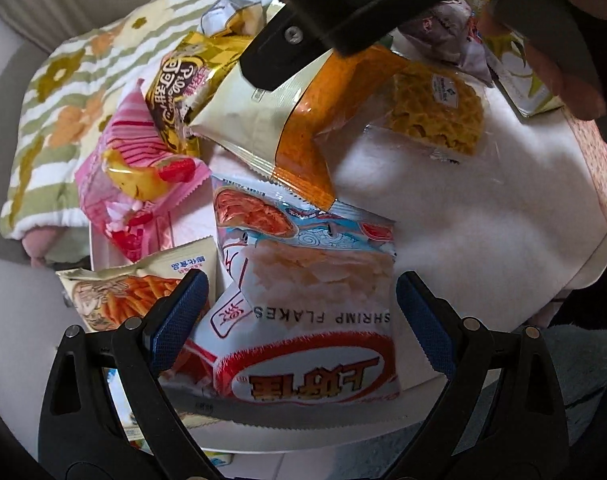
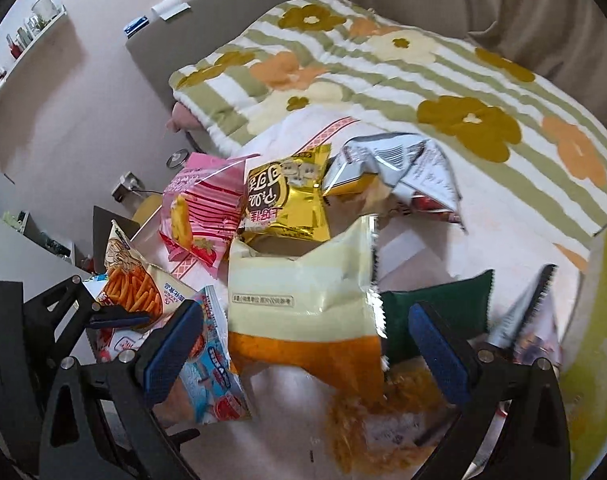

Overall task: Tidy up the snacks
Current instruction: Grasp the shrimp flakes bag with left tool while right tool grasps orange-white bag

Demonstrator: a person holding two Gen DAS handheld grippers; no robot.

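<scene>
Snack bags lie in a heap on a white cloth [image 1: 463, 208]. My left gripper [image 1: 299, 320] is open, its blue pads either side of a white and red shrimp flakes bag [image 1: 315, 320]. My right gripper [image 2: 303, 344] is open above a cream and orange bag [image 2: 303, 304], which also shows in the left wrist view [image 1: 287, 120]. One right finger [image 1: 279, 52] rests over that bag's top edge there. Behind lie a gold bag [image 2: 287, 200], a pink bag [image 2: 207, 216] and a silver bag [image 2: 391, 164]. A fries bag [image 1: 131, 292] sits left of my left gripper.
A clear pack of yellow noodle snack [image 1: 435, 116] lies at the right of the cloth. A dark green bag [image 2: 435, 308] and a silver-edged bag [image 2: 527, 312] lie right of the cream bag. A flowered striped blanket [image 2: 423, 80] covers the bed behind. A green-white box [image 1: 523, 88] stands far right.
</scene>
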